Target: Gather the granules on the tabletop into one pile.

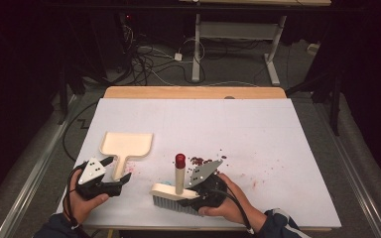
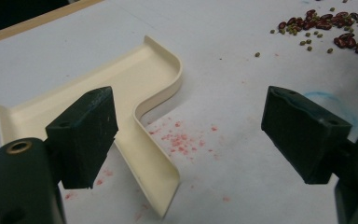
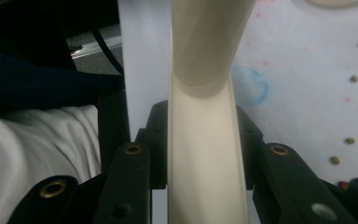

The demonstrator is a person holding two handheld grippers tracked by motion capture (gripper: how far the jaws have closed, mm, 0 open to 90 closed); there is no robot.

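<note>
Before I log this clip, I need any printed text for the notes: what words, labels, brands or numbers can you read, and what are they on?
None: no readable text in any view.
Dustpan: plain cream, no label.
Brush: cream body, red cap, no marking showing.
Table: white, with beans, red specks and a blue smudge, but no writing.
Left gripper and right gripper: black jaws, brass screws, no lettering.

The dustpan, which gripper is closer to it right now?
Left. The left gripper hovers open right at the dustpan handle, while the right gripper sits farther off, shut on the brush.
</note>
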